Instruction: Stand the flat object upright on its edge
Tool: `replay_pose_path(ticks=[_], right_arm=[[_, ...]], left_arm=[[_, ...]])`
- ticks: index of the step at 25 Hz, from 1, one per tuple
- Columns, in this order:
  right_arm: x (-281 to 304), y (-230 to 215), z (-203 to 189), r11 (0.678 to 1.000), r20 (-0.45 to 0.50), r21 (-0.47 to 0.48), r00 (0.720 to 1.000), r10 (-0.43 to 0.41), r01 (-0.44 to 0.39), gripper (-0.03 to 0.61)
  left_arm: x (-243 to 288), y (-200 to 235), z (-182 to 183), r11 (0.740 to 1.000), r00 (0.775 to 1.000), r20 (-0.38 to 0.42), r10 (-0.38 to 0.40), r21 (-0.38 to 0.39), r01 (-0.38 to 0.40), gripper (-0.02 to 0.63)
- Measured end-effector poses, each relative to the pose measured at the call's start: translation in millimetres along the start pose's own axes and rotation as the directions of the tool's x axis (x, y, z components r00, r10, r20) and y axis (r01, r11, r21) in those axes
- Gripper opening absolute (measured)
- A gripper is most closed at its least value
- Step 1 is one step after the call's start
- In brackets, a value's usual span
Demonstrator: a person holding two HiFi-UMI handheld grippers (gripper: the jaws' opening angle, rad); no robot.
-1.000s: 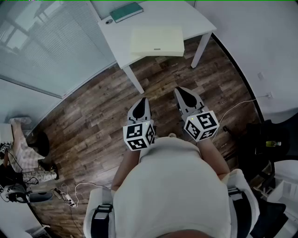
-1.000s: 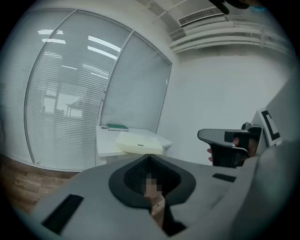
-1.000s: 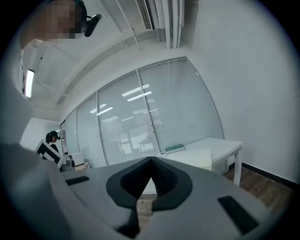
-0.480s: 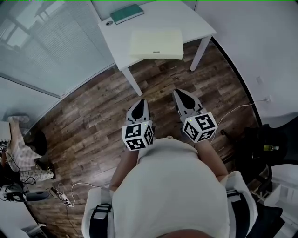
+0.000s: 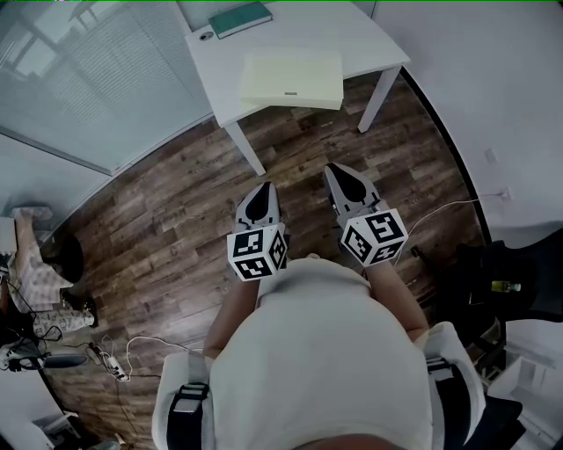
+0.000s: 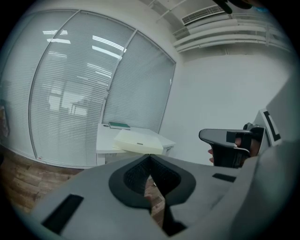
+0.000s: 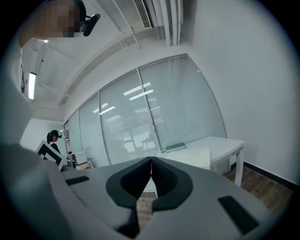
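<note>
A flat pale-yellow object (image 5: pixel 291 77) lies on the white table (image 5: pixel 369 39) at the top of the head view; it also shows in the left gripper view (image 6: pixel 138 141) and the right gripper view (image 7: pixel 192 157). My left gripper (image 5: pixel 260 192) is shut and empty, held over the wooden floor well short of the table. My right gripper (image 5: pixel 341 176) is shut and empty too, beside it on the right. Each gripper's own view shows its jaw tips touching, left gripper (image 6: pixel 150 157), right gripper (image 7: pixel 151 159).
A green book (image 5: pixel 239 18) and a small round item (image 5: pixel 206 36) lie at the table's far end. Blinds behind glass (image 5: pixel 79 79) run along the left. Cables and a power strip (image 5: pixel 113 369) lie on the floor at lower left. A person (image 7: pixel 54 138) stands far off.
Both grippers have drifted slightly forward toward the table, and the view has shifted with them. The jaws stayed shut.
</note>
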State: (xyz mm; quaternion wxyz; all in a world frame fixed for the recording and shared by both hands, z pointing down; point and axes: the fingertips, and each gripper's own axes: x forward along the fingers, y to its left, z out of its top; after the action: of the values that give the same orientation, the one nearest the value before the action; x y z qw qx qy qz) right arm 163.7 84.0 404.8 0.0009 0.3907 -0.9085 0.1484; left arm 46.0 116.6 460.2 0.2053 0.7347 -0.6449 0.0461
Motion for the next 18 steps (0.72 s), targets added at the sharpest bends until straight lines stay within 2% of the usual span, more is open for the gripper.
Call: replay_pose_path(ticks=[9, 18], right_arm=[[-8, -18, 4, 1.000, -0.001, 0.006, 1.000, 0.011, -0.011, 0.018], [5, -24, 3, 1.000, -0.006, 0.004, 1.000, 0.019, -0.018, 0.018]], left_arm=[[1, -17, -4, 0.999, 0.999, 0.006, 0.037, -0.011, -0.037, 0.020], [7, -8, -3, 0.998, 0.998, -0.003, 0.067, -0.019, -0.067, 0.020]])
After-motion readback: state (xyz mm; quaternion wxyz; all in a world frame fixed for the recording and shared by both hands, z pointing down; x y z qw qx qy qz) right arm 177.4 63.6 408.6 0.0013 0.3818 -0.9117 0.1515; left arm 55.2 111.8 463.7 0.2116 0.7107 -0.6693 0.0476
